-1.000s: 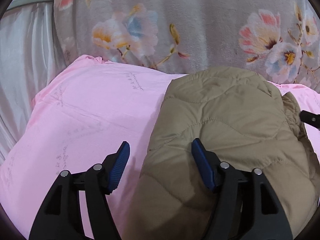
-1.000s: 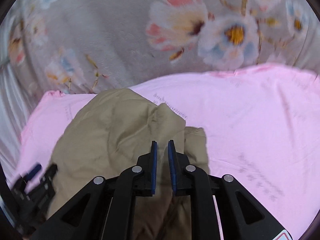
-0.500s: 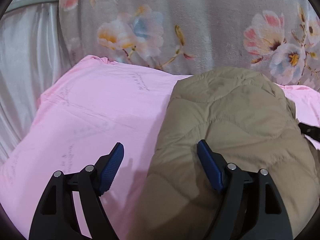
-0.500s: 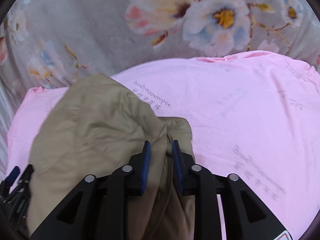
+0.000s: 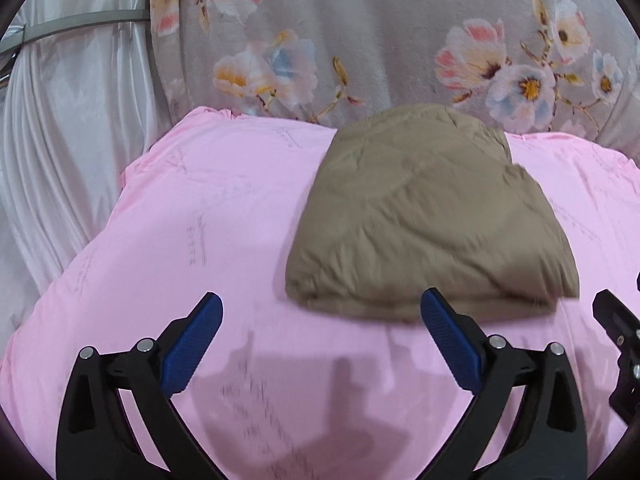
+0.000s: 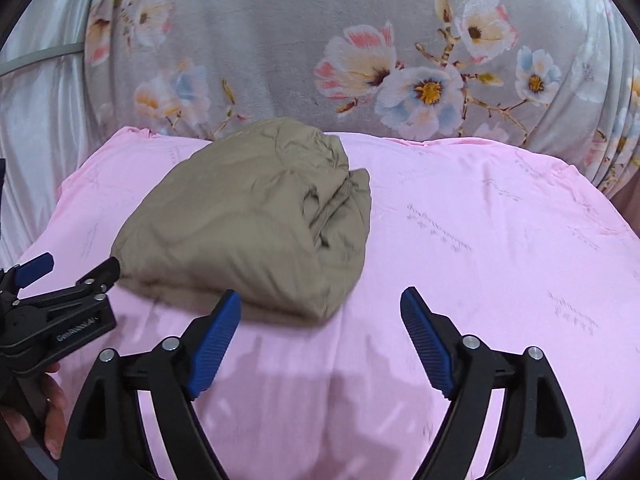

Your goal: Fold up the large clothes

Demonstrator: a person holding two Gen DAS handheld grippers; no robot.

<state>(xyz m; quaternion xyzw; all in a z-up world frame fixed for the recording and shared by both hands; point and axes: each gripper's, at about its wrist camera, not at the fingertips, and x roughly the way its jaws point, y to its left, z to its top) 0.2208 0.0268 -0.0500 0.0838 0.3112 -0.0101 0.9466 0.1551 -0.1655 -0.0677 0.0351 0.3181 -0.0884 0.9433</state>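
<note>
Pink sheet [image 5: 240,208] covers the bed (floral blanket [image 6: 304,32] behind).

Two hand-held grippers are being shown, the left gripper [image 5: 320,316] and the right gripper [image 6: 320,312], each built from black plastic arms of triangular, open-framed shape. Each finger is being faced with a ribbed blue pad [image 5: 192,344], and silver round screw heads [image 6: 171,344] are being displayed at the pivots of the linkages. In the right wrist view, small white lettering, too small to be read, is being seen on the black body of the left gripper, below which part of a hand [image 6: 52,416] is being glimpsed.
</note>
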